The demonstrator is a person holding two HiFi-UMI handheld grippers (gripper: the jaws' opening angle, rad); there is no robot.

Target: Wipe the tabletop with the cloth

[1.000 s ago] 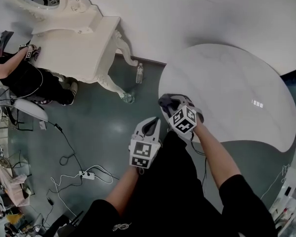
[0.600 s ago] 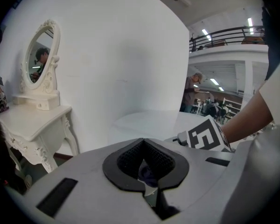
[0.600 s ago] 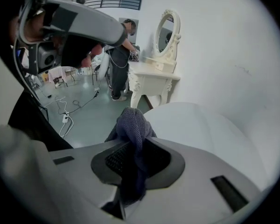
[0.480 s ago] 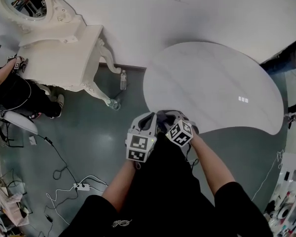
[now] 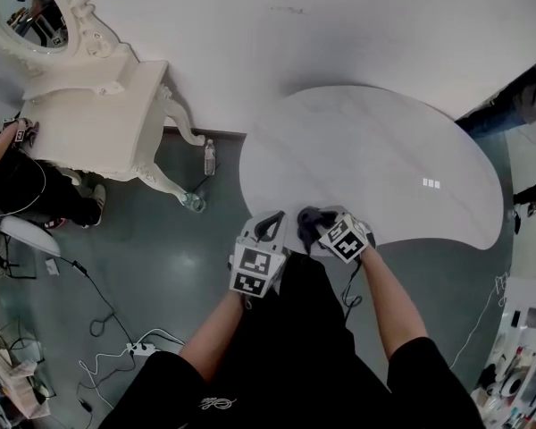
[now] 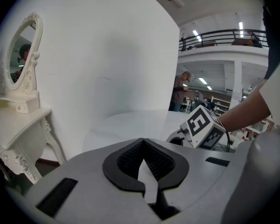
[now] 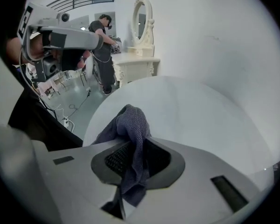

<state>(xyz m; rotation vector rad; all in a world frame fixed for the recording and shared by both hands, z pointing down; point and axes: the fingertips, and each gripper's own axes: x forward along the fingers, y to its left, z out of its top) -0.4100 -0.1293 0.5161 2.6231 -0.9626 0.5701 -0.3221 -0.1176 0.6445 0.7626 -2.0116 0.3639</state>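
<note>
I am holding the dark grey-blue woven cloth [image 7: 131, 136] in the right claw [image 5: 311, 225], whose jaws are standing narrow and pinching the fabric. One fold is bunching up over the tips and a tail is hanging below. The left claw [image 6: 143, 158] is fully closed with nothing in it, sitting just beside the right one at the near rim of the round white marble-look table [image 5: 375, 150].

I am judging the wiping as barely begun, if at all. The cloth is in hand and at the table's edge, but I cannot tell whether it is touching the surface. The whole tabletop is looking bare and unmarked, so nearly all the strokes are still ahead of me.

The right claw view is showing me the grip itself, with the cloth caught between the pads. The head view is giving only a dark lump there. The head view alone is showing both claws side by side against the table's full outline, plus the ornate white dressing table with oval mirror [image 5: 89, 105] well apart on the left.
</note>
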